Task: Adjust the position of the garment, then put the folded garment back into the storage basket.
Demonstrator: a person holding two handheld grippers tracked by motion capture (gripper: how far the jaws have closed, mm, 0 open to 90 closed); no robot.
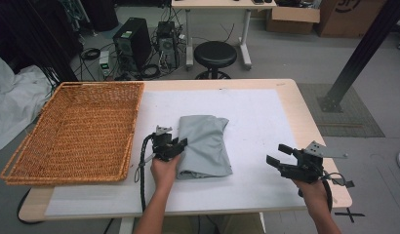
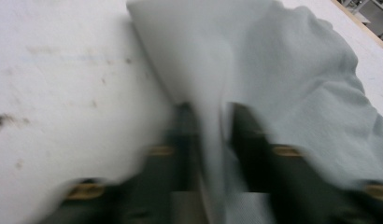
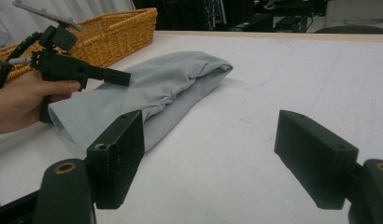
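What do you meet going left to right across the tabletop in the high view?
Wicker basket → left gripper → folded grey cloth → bare white mat → right gripper, held apart from the cloth with its jaws open.

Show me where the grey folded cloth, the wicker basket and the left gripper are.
grey folded cloth (image 1: 204, 146), high view, middle of its top layer.
wicker basket (image 1: 134, 131), high view, its right rim.
left gripper (image 1: 181, 145), high view, between its jaw tips.
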